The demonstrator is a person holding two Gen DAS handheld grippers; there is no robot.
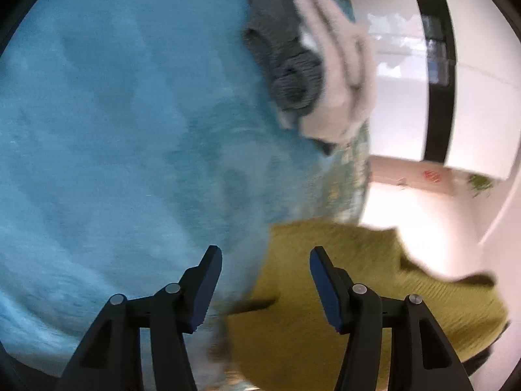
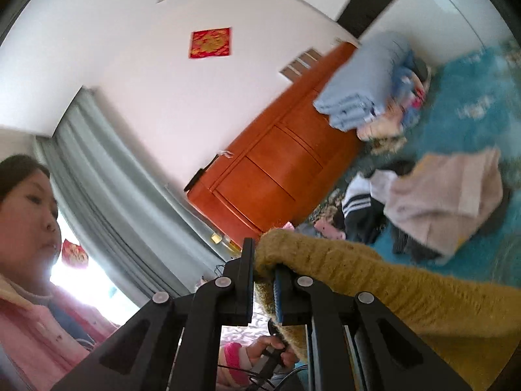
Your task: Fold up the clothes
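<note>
On the blue bedspread [image 1: 114, 130] below your left gripper [image 1: 265, 280], the mustard knit garment [image 1: 342, 293] lies partly spread, its near edge just under and beyond the parted jaws. Your left jaws stand apart with nothing pressed between their pads; the yellow knit shows through the gap, but whether it touches either pad you cannot tell through the blur. Further up the bed sits a loose heap, a grey knit [image 1: 286, 65] with a white fleece piece [image 1: 338, 75] draped beside it.

Your right gripper [image 2: 264, 277] is clenched on a rolled edge of the same mustard garment [image 2: 407, 299], which trails off to the right from the pinch. Behind it lie a pale pink garment [image 2: 446, 202] over dark striped clothes [image 2: 358, 208], and a folded stack of light blue fabric [image 2: 364, 88] against the orange wooden cabinet [image 2: 276, 176]. A hand [image 2: 270, 355] with a pink cuff shows below the gripper, and a person in a pink top [image 2: 35, 335] is at the left by the grey curtain [image 2: 107, 176].
</note>
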